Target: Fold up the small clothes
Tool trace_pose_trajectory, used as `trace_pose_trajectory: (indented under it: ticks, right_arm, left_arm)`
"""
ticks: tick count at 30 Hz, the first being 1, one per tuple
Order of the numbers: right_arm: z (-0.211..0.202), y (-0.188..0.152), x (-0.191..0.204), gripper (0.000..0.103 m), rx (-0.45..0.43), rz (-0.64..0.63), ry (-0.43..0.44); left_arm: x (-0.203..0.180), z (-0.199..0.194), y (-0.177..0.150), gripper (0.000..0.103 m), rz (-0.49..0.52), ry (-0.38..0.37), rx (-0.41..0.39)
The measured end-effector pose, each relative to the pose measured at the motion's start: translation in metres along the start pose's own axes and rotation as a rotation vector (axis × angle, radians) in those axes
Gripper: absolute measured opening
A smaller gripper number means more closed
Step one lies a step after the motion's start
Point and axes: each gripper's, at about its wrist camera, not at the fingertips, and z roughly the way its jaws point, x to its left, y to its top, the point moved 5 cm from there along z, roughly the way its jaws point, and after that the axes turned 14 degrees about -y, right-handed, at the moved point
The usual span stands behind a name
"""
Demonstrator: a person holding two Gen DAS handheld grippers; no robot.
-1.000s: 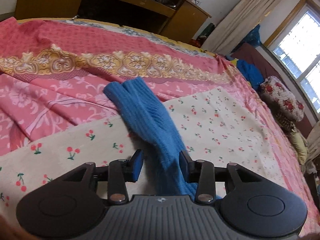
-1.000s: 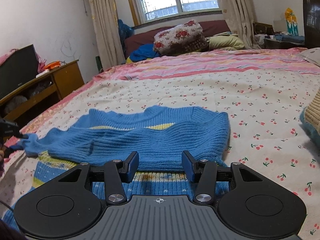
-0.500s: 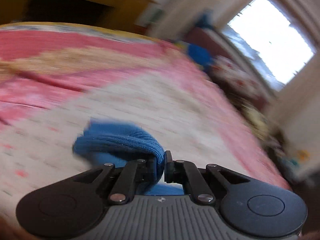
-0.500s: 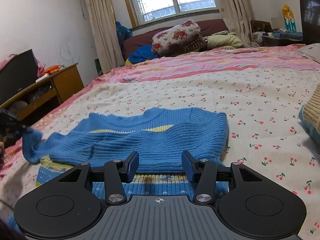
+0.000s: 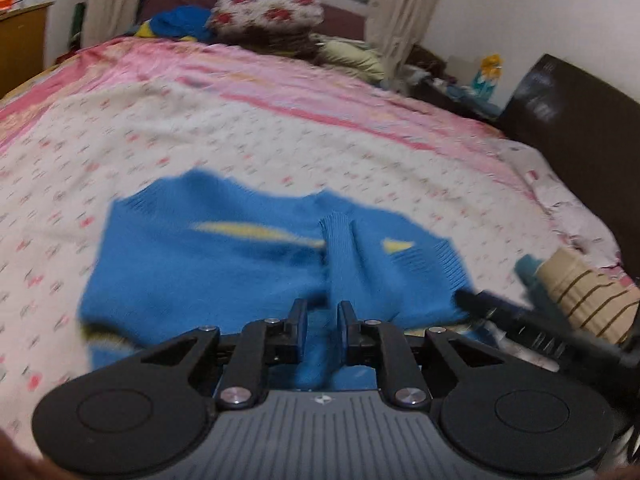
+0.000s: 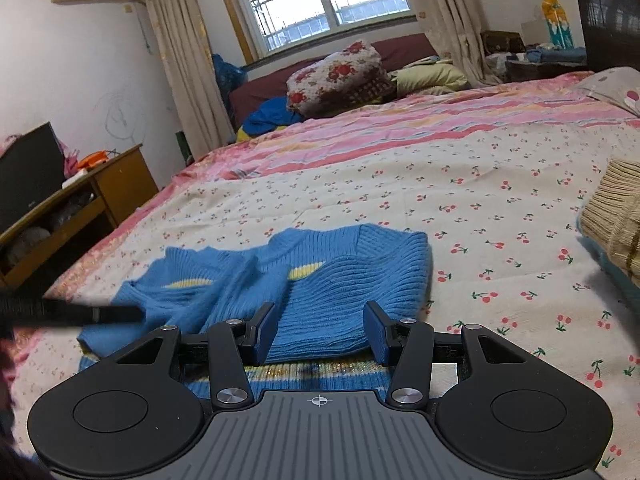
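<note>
A blue knit sweater (image 5: 200,272) with yellow stripes lies on the cherry-print bedsheet (image 5: 120,152). One sleeve (image 5: 338,248) is folded across its body. The sleeve's end runs back between the pads of my left gripper (image 5: 322,320), whose jaws are opening and still touch the knit. In the right wrist view the same sweater (image 6: 352,280) shows the sleeve draped over its left half, and the left gripper (image 6: 80,314) enters as a dark blur from the left. My right gripper (image 6: 320,332) hovers open over the sweater's near hem, holding nothing.
A folded beige striped garment (image 6: 616,216) lies on the bed to the right, also visible as a beige garment (image 5: 588,296) in the left view. A dark headboard (image 5: 580,120) is beyond it. A wooden cabinet (image 6: 100,196) stands left of the bed, floral bedding (image 6: 340,76) at the far end.
The left gripper shut on the sleeve's end, swung it from out on the left across the sweater's body, and its jaws have since parted slightly. The right gripper stayed put.
</note>
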Motion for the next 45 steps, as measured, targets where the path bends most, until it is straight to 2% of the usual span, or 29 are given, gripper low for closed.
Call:
trace_pose_trajectory:
  ticks: [6, 10, 12, 16, 19, 22, 24, 28, 30, 32, 34, 36, 39, 45]
  right_arm:
    - [0.007, -0.004, 0.004, 0.048, 0.106, 0.062, 0.072]
    - [0.004, 0.004, 0.018, 0.048, 0.134, 0.101, 0.081]
    - [0.002, 0.008, 0.033, 0.048, 0.134, 0.083, 0.08]
    - [0.006, 0.017, 0.068, 0.048, 0.11, -0.008, 0.047]
    - [0.016, 0.026, 0.095, 0.048, 0.115, -0.057, 0.034]
    - [0.031, 0.025, 0.119, 0.046, 0.16, -0.126, -0.005]
    - [0.043, 0.02, 0.124, 0.046, 0.199, -0.137, -0.065]
    - [0.062, 0.012, 0.129, 0.046, 0.265, -0.143, -0.127]
    - [0.071, 0.009, 0.129, 0.042, 0.283, -0.187, -0.157]
    - [0.076, 0.01, 0.125, 0.032, 0.297, -0.19, -0.168]
    - [0.079, 0.015, 0.117, 0.014, 0.318, -0.14, -0.169]
    - [0.075, 0.023, 0.11, 0.012, 0.333, -0.076, -0.141]
    - [0.058, 0.044, 0.107, 0.01, 0.29, 0.003, -0.062]
    - [-0.016, 0.097, 0.111, 0.01, 0.003, 0.113, 0.17]
  left_arm:
    - [0.02, -0.03, -0.018, 0.026, 0.022, 0.06, -0.047]
    - [0.036, -0.034, -0.028, 0.027, 0.004, 0.048, -0.081]
    - [0.042, -0.032, -0.031, 0.027, 0.012, 0.058, -0.087]
    - [0.053, -0.037, -0.036, 0.027, 0.013, 0.061, -0.117]
    - [0.06, -0.038, -0.045, 0.028, 0.035, 0.075, -0.101]
    - [0.063, -0.037, -0.053, 0.028, 0.053, 0.07, -0.068]
    - [0.064, -0.039, -0.055, 0.028, 0.044, 0.043, -0.066]
    - [0.063, -0.044, -0.054, 0.031, 0.037, 0.0, -0.071]
    - [0.063, -0.046, -0.055, 0.032, 0.036, -0.012, -0.074]
    - [0.063, -0.049, -0.055, 0.033, 0.031, -0.019, -0.08]
    - [0.063, -0.052, -0.053, 0.033, 0.028, -0.025, -0.091]
    - [0.062, -0.055, -0.051, 0.033, 0.028, -0.03, -0.104]
    - [0.062, -0.06, -0.048, 0.034, 0.022, -0.035, -0.126]
    - [0.062, -0.064, -0.047, 0.035, 0.005, -0.05, -0.16]
